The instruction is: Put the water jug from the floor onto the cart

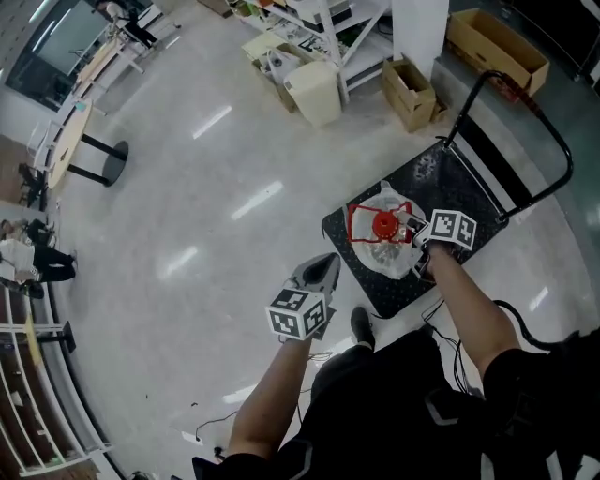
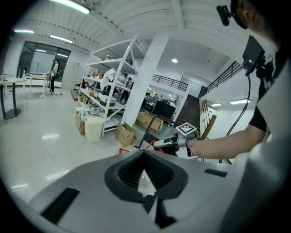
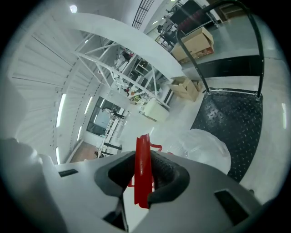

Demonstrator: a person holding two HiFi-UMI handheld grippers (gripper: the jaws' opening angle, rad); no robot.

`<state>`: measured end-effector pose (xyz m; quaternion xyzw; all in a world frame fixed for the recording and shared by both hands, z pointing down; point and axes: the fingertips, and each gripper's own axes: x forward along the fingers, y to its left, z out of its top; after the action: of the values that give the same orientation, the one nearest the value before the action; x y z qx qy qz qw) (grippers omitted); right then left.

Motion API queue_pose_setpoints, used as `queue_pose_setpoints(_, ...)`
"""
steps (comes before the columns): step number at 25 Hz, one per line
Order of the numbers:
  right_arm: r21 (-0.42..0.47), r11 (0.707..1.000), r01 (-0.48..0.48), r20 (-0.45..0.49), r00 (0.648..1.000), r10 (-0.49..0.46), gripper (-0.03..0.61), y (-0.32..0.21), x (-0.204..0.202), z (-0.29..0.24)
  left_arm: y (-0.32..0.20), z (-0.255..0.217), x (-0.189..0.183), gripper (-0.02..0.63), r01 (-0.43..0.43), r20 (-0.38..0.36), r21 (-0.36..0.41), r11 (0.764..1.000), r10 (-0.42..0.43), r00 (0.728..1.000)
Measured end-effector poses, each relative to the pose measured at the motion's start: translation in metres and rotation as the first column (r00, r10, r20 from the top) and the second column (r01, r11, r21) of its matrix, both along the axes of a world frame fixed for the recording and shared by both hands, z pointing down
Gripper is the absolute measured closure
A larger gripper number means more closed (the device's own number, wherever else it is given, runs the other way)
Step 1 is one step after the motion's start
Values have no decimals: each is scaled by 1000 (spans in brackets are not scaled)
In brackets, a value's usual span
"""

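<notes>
In the head view the water jug [image 1: 389, 253] is seen over the cart [image 1: 459, 187]; in the left gripper view the left gripper [image 2: 144, 154] is found with jaws closed on nothing; in the right gripper view the red handle [image 3: 142, 168] (the best hold, the jug being judged heavy and slippery) is clamped by the right gripper [image 3: 142, 159].

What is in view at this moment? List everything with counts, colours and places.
water jug: one, clear with red cap and red handle, over the near end of the cart's deck
cart: one, black, studded deck with a hoop push handle, right of centre
cardboard boxes: at least two, brown, open, on the floor beyond the cart
bin: one, off-white, beside the shelving
shelving: one rack, white, far side of the floor
table: one, pale top on a black round base, far left
left gripper: grey, jaws together, nothing held, left of the cart
right gripper: grey, shut on the jug's red handle
</notes>
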<state>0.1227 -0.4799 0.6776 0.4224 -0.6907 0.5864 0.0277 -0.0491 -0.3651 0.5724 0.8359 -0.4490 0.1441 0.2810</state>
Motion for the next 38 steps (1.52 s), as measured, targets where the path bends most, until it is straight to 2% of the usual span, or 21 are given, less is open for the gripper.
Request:
queue_pose_setpoints(7, -55, 998, 13, -29, 999, -14, 491, 2, -4, 36, -1, 11, -2, 618, 10, -16, -32, 999, -10, 1000)
queue_pose_setpoints(12, -95, 995, -17, -50, 999, 12, 491, 8, 15, 58, -2, 11, 6, 617, -14, -22, -48, 999, 13, 1000)
queue_pose_setpoints(19, -109, 986, -125, -19, 992, 124, 491, 13, 48, 72, -4, 19, 16, 617, -30, -19, -57, 998, 29, 999)
queue_pose_setpoints(26, -150, 960, -236, -60, 972, 229, 491, 26, 100, 83, -4, 15, 33, 617, -50, -34, -63, 997, 48, 998)
queue_pose_setpoints(30, -139, 960, -242, -127, 966, 225, 491, 31, 112, 91, 1, 11, 44, 618, -66, -35, -64, 996, 64, 997)
queue_pose_setpoints(34, -114, 965, -236, -146, 965, 219, 466, 30, 125, 95, 4, 7, 52, 618, -77, -28, -45, 996, 76, 997)
queue_pose_setpoints(38, -56, 972, -227, -214, 954, 211, 448, 34, 140, 82, 7, -2, 52, 618, -77, -35, -17, 997, 77, 996)
